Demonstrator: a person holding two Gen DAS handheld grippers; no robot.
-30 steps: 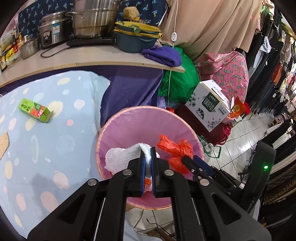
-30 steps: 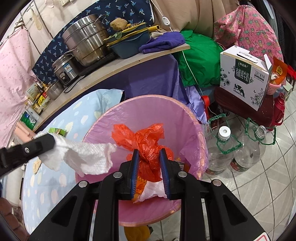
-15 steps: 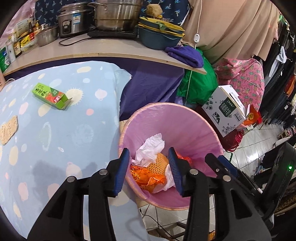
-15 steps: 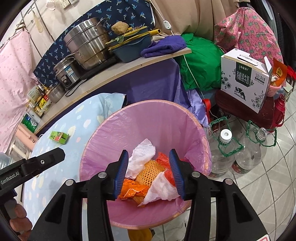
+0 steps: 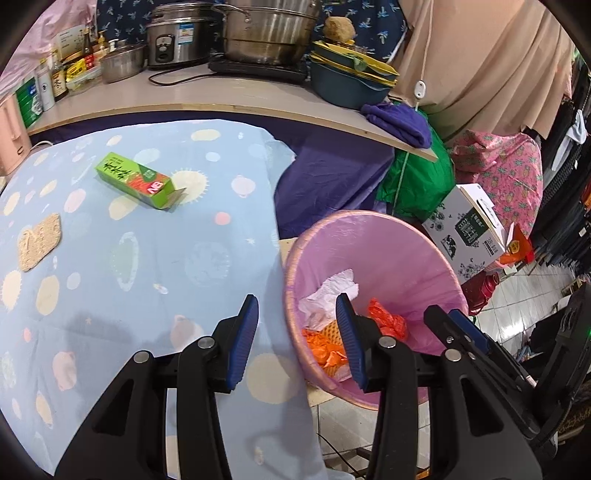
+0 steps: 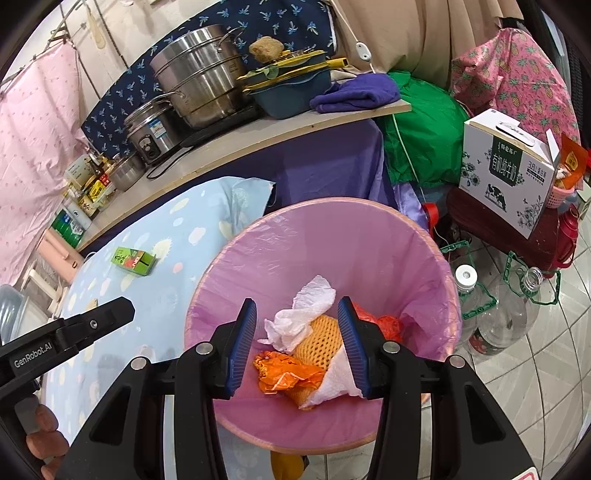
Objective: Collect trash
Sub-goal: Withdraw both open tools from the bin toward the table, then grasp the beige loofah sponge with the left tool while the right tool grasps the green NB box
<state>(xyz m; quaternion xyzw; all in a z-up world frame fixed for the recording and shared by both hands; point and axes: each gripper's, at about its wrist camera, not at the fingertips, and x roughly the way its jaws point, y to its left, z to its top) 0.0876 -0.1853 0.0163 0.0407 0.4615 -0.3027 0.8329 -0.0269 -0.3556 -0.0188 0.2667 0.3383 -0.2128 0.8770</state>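
Note:
A bin lined with a pink bag (image 5: 388, 251) (image 6: 280, 254) stands beside the table. In it lie white tissue (image 6: 306, 314), orange foam netting (image 6: 321, 339), orange wrappers (image 6: 284, 373) and a red plastic bag (image 5: 388, 319). My left gripper (image 5: 297, 339) is open and empty over the table edge, just left of the bin. My right gripper (image 6: 297, 341) is open and empty above the bin. A green carton (image 5: 135, 181) (image 6: 133, 260) and a beige piece (image 5: 38, 240) lie on the blue tablecloth (image 5: 147, 258).
A shelf (image 5: 221, 99) behind the table holds steel pots (image 5: 266, 29), a rice cooker (image 5: 173, 35), a blue basin (image 5: 347, 86) and a purple cloth (image 5: 399, 122). A white milk box (image 6: 509, 173) and plastic bottles (image 6: 495, 314) stand right of the bin.
Both grippers opened and dropped the white tissue and the red bag into the bin. The left gripper then moved left, from over the bin to the table edge.

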